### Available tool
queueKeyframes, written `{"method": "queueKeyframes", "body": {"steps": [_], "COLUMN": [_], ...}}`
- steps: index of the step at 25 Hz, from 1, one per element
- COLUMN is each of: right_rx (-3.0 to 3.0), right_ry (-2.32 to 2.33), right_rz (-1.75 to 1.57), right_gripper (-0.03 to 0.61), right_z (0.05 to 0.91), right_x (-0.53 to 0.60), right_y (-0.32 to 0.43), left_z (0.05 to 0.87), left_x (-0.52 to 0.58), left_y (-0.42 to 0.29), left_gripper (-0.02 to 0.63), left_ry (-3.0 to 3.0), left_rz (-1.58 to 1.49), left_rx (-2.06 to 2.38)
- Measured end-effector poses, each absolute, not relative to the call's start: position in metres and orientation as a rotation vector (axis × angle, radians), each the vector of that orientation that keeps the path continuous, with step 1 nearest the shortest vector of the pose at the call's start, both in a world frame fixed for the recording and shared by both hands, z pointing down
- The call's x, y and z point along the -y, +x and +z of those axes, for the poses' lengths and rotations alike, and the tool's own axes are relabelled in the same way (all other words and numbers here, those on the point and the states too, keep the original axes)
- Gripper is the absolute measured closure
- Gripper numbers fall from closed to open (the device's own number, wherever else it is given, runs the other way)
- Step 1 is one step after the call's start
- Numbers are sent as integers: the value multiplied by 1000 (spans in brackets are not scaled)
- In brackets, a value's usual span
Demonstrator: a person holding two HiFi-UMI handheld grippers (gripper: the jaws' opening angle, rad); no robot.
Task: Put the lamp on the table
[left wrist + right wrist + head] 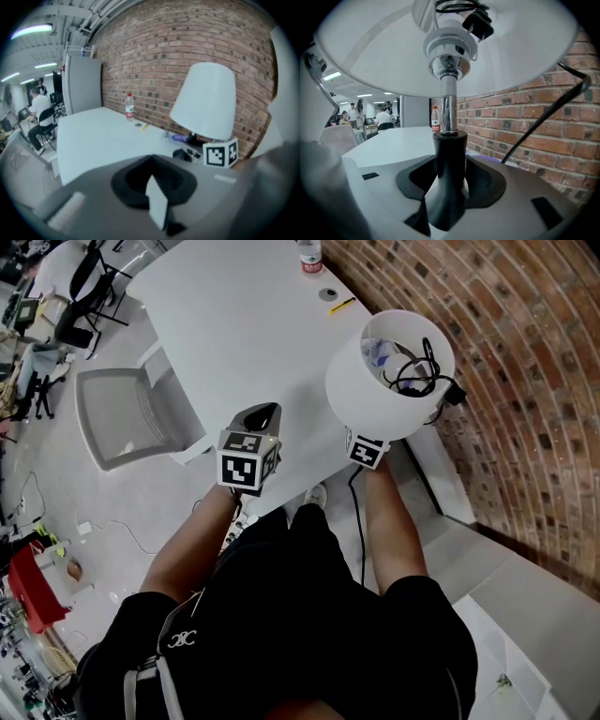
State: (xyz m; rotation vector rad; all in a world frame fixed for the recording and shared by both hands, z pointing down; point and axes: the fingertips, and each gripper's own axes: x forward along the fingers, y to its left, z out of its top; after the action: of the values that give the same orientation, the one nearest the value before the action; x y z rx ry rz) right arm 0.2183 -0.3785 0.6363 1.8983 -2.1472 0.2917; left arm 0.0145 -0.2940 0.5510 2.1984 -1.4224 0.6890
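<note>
The lamp has a white shade (389, 371), a chrome stem (448, 105) and a black neck below it. My right gripper (446, 190) is shut on that black neck and holds the lamp upright in the air, beside the white table's (234, 324) near right corner. Only its marker cube (367, 450) shows under the shade in the head view. The lamp's black cord is coiled inside the shade (412, 367). My left gripper (261, 418) hangs to the left of the lamp, shut with nothing in it. From the left gripper view the lamp shade (206, 101) stands to the right.
A water bottle (310, 257) and a yellow pen (341, 305) lie at the table's far end by the brick wall (525, 381). A grey chair (122, 413) stands left of the table. Small dark items (185, 152) lie on the table near the wall. People sit far off (40, 112).
</note>
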Motion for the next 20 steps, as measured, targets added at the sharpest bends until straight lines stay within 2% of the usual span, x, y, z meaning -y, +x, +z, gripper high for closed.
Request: {"method": "queueKeyframes", "body": {"steps": [4, 9, 10, 12, 13, 20], "right_rx": [2135, 2100, 2093, 2061, 2045, 2006], "right_ry": [1884, 1854, 1840, 1821, 1820, 1876], "right_rz": [343, 453, 467, 475, 478, 508], "right_gripper": [373, 371, 393, 529, 563, 580], "right_z": [645, 655, 654, 650, 648, 613], "right_x": [362, 324, 316, 304, 299, 268], "right_y": [213, 211, 209, 207, 206, 200], "left_z": [548, 544, 543, 542, 542, 534], "left_x": [292, 291, 290, 289, 289, 286], "left_y": [12, 15, 14, 14, 14, 28], "left_gripper": [614, 614, 614, 614, 614, 614], "left_ry": [2207, 2234, 2241, 2256, 2266, 2349], "left_rz": [683, 657, 650, 638, 631, 570], "left_rx": [1417, 1394, 1386, 1368, 1356, 1253]}}
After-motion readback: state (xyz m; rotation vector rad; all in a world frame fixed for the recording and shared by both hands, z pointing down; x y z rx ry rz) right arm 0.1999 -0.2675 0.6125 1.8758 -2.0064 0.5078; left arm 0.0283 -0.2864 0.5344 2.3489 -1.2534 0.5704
